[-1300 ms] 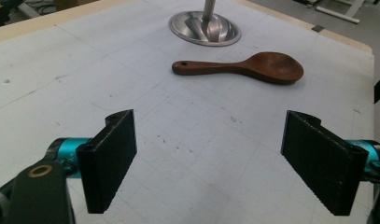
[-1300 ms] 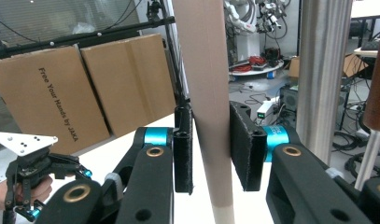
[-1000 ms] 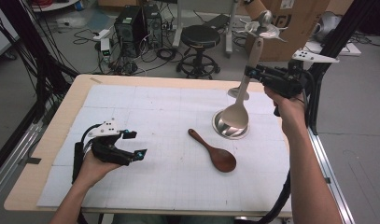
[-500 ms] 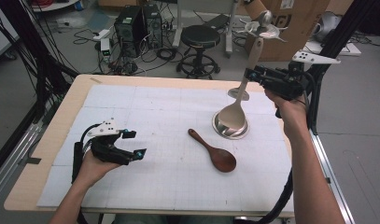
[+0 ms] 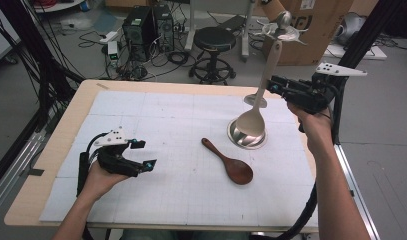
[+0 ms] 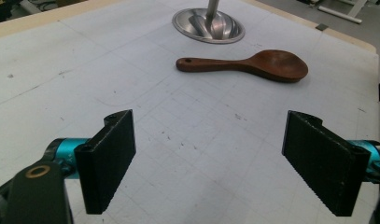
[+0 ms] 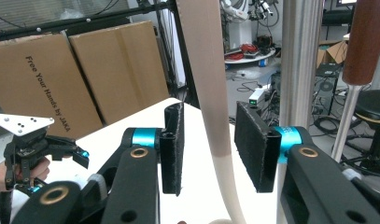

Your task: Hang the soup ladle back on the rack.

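Nearest me, the left gripper [image 5: 145, 154] rests low on the white gridded mat [image 5: 166, 115] at the near left. Its black ribbed pads stand wide apart with nothing between them; I judge it parked out of the way.

Mid-table lies a dark brown wooden spoon [image 5: 231, 162], smooth and oval-bowled, flat on the mat and apart from both grippers.

Just beyond it sits a shallow polished steel bowl [image 5: 238, 139]. A pale beige spoon [image 5: 251, 122] stands in it, scoop down and handle rising steeply.

Farthest, at right, the right gripper [image 5: 272, 86] brackets that handle. Its pads are partly open and not clamping, and a gap shows on at least one side. I cannot tell whether the handle leans on one pad. I judge this a release or a steadying hold.
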Available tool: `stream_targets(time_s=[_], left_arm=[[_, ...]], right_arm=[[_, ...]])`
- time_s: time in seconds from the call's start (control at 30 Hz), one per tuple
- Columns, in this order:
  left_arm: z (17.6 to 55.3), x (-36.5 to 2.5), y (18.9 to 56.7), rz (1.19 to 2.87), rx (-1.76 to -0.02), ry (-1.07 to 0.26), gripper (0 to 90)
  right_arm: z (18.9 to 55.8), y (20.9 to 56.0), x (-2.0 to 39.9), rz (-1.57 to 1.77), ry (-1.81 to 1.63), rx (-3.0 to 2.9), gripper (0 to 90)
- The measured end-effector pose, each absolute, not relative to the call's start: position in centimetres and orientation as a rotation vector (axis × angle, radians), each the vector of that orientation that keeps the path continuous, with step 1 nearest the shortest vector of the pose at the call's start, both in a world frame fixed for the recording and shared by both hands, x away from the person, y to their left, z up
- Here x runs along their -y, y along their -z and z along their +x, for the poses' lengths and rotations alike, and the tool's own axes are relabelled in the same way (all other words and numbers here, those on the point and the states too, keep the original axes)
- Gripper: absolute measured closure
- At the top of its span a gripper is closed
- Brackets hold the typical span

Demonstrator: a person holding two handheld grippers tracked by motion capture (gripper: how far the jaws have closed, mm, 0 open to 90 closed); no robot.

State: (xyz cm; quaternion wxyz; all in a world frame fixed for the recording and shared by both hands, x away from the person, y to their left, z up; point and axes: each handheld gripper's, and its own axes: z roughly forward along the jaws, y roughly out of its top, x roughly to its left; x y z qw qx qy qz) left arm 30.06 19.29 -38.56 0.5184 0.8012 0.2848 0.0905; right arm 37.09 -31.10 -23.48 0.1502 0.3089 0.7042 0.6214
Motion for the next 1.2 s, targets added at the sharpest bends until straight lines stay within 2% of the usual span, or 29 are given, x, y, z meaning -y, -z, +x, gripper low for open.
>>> stream_targets(time_s=[0.27,0.37,0.53,0.6,1.2], left_arm=[[30.1,-19.4,38.5,1.922,-0.683,-0.219,18.1],[30.1,-19.3,38.6,1.920,-0.683,-0.218,18.1],[30.1,-19.4,38.5,1.918,-0.681,-0.220,18.1],[30.1,-19.4,38.5,1.917,-0.682,-0.221,18.0],[30.0,-19.5,38.4,1.912,-0.678,-0.221,17.9]], right_arm=[[36.6,23.1,31.4,0.872,-1.788,-2.023,68.8],[36.4,22.7,31.5,0.856,-1.793,-2.021,73.9],[36.0,21.2,31.6,0.813,-1.795,-2.033,87.3],[35.9,20.6,31.7,0.797,-1.781,-2.035,89.6],[36.1,17.2,31.5,0.722,-1.800,-2.041,89.7]])
